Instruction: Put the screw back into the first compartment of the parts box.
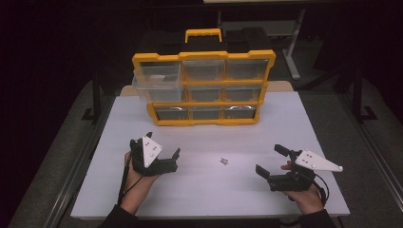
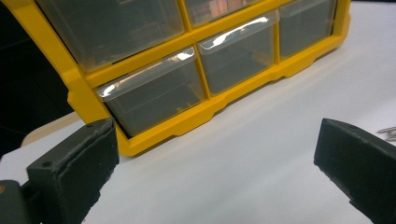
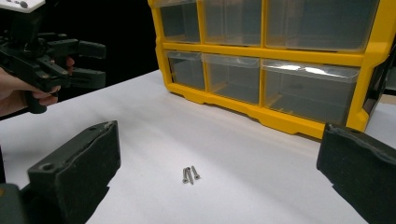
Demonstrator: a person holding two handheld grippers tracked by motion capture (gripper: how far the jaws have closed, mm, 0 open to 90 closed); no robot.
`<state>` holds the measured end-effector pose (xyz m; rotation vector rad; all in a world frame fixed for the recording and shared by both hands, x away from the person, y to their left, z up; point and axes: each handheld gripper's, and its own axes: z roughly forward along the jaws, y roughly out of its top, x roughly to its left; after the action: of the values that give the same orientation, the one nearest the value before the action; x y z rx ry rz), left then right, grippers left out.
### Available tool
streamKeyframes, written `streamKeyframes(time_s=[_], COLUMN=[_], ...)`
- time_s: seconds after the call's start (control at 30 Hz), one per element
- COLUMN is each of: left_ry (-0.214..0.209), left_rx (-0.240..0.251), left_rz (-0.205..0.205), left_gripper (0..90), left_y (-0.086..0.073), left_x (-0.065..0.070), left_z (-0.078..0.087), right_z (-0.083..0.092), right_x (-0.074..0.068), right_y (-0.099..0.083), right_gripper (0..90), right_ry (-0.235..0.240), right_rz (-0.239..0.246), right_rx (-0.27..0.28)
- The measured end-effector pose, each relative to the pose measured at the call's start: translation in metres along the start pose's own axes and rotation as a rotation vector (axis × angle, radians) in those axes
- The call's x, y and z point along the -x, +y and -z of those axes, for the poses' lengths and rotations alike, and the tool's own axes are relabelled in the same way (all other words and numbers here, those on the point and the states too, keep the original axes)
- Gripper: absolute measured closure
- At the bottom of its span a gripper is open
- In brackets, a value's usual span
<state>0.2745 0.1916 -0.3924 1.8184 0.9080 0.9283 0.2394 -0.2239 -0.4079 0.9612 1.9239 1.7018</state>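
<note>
I hold my left gripper (image 1: pixel 163 148) wide open over the white table (image 1: pixel 204 190), with nothing in it. My right gripper (image 1: pixel 271 160) is wide open and empty too. The little screws (image 1: pixel 224 162) lie on the table between my two grippers. The yellow drawer box (image 1: pixel 204 88) stands behind them, with its top left drawer (image 1: pixel 159 80) pulled out.

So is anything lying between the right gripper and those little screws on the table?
Nothing visible. In the right gripper view the screws lie on bare white table ahead of the open right gripper; the yellow drawer organizer stands farther back.
</note>
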Motion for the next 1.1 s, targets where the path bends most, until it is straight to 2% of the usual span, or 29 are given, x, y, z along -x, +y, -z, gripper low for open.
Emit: streamKeyframes(time_s=[0.17,0.37,0.53,0.57,0.67,0.87,0.93,1.0,1.1], left_ry=[-0.054,-0.111,-0.122,-0.131,-0.146,-0.199,-0.207,-0.212,-0.223], left_rx=[0.009,0.004,0.007,0.006,0.023,0.054,0.055,0.035,0.047], left_rz=[0.06,0.077,0.069,0.082,0.081,0.119,0.116,0.116,0.119], left_gripper=[0.0,0.0,0.0,0.0,0.0,0.0,0.0,0.0,0.0], left_y=[-0.002,-0.007,-0.009,-0.01,-0.012,-0.016,-0.017,-0.016,-0.016], left_x=[-0.009,-0.018,-0.021,-0.021,-0.024,-0.027,-0.027,-0.028,-0.028], left_z=[0.003,0.005,0.006,0.007,0.008,0.009,0.01,0.011,0.013], right_z=[0.0,0.0,0.0,0.0,0.0,0.0,0.0,0.0,0.0], right_x=[0.0,0.0,0.0,0.0,0.0,0.0,0.0,0.0,0.0], right_y=[0.0,0.0,0.0,0.0,0.0,0.0,0.0,0.0,0.0], right_gripper=[0.0,0.0,0.0,0.0,0.0,0.0,0.0,0.0,0.0], right_ry=[0.0,0.001,0.001,0.001,0.001,0.002,0.002,0.002,0.002], right_rz=[0.001,0.001,0.0,0.001,0.002,0.002,0.002,0.001,0.002], right_rx=[0.0,-0.002,-0.001,-0.001,-0.002,-0.001,-0.001,-0.001,-0.001])
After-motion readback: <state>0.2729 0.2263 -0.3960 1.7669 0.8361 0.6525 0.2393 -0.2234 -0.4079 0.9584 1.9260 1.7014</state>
